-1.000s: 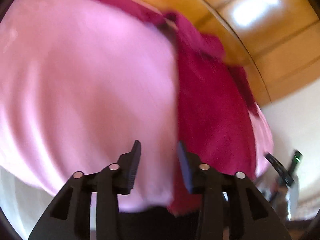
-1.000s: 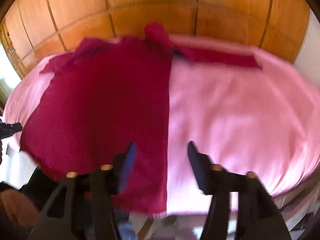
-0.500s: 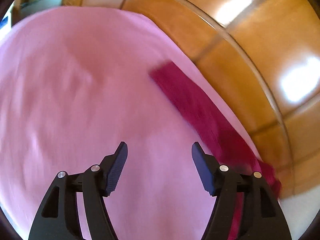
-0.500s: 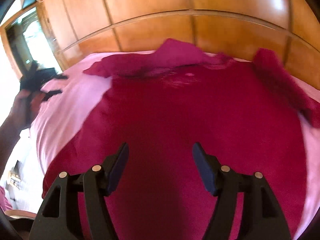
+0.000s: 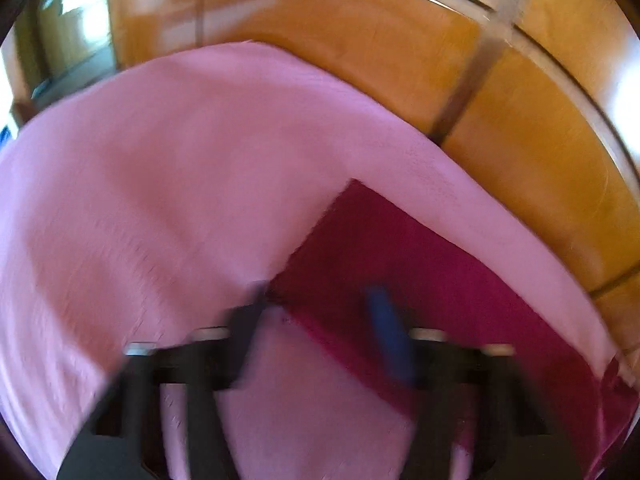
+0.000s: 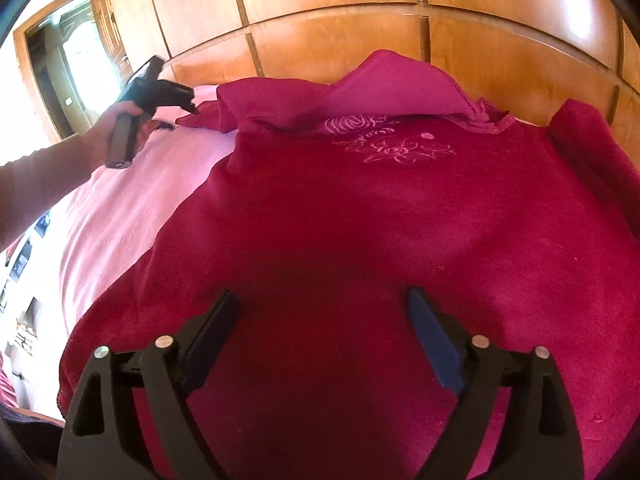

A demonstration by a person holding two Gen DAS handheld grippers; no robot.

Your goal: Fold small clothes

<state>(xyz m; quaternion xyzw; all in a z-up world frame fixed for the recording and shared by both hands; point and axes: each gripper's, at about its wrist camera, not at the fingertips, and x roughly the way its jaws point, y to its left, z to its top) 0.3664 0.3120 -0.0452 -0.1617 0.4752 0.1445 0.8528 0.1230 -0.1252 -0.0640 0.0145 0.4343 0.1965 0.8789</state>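
- Left side, bed: a pink sheet (image 6: 120, 216) covers the bed. A person's hand (image 6: 120, 120) holds the left tongs (image 6: 192, 106) at the far-left tip of a crimson garment (image 6: 360, 240), by the wooden headboard (image 6: 360, 36).
- Left tongs, own view (blurred): the left tongs (image 5: 320, 300) stand over the square end of the sleeve (image 5: 400, 248). The jaws are closing, with a corner of sleeve hem between them. The blur hides whether the pads press yet, so they read as not yet clamped.
- Centre: the garment lies spread flat, front up, an embroidered rose motif (image 6: 384, 140) near the collar, which points toward the headboard.
- Right tongs (image 6: 320, 320): hovering over the lower body of the garment, the jaws opening wide, nothing between them and no cloth held.
- Far right: the other sleeve (image 6: 592, 148) lies bunched at the garment's right edge.
- Step in hand, as judged: the start of the fold, with the left sleeve end being taken so that it can be carried across the body.
- Next move, as judged: the left tongs need a firm pinch on the hem, then a lift and sweep inward. The right tongs would likely need to steady the body or reach for the right sleeve.
- View comparison: only the right wrist view shows the whole garment, the motif, the hand and both sleeves. Only the left wrist view shows the sleeve hem lying between the left jaws.
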